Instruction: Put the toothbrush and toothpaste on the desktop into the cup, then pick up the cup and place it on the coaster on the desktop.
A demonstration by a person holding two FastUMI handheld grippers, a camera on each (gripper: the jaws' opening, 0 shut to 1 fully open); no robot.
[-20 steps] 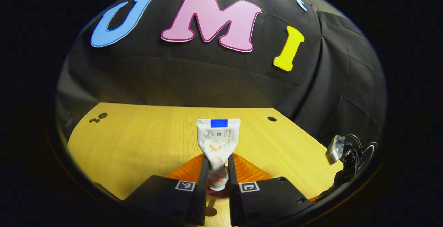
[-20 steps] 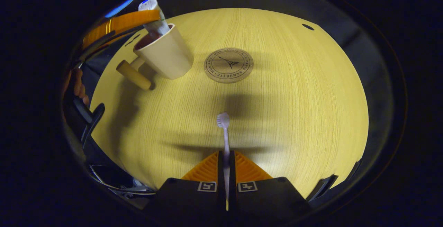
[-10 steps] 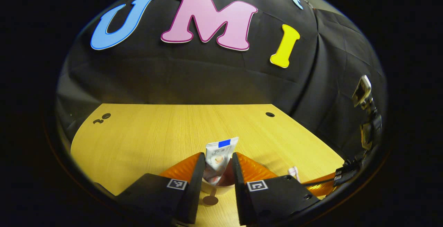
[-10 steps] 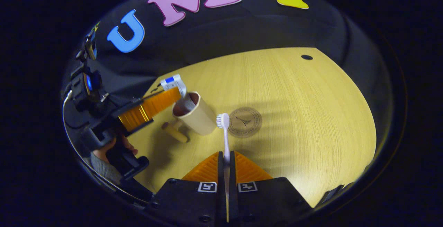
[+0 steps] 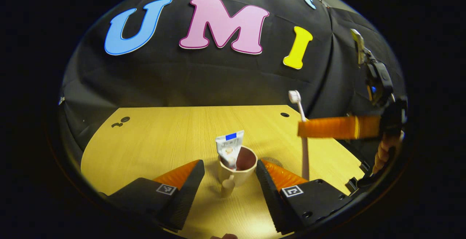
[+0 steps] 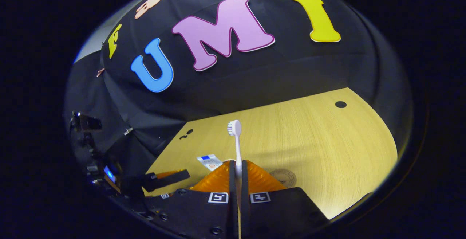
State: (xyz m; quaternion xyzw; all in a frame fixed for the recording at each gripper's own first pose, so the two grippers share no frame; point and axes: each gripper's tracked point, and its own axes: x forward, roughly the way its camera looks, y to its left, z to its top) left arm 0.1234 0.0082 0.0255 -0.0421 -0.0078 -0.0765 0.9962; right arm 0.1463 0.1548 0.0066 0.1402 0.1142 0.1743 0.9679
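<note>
Now left claw released around cup on surface, toothpaste standing in cup, right claw clenched on upright toothbrush

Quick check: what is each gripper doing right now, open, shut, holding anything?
Left gripper: open, holding nothing; toothpaste stands in the cup.
Right gripper: shut on the toothbrush.

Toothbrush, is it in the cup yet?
No, the toothbrush is up in the air, held by the right gripper, beside the cup that holds only the toothpaste.
</note>
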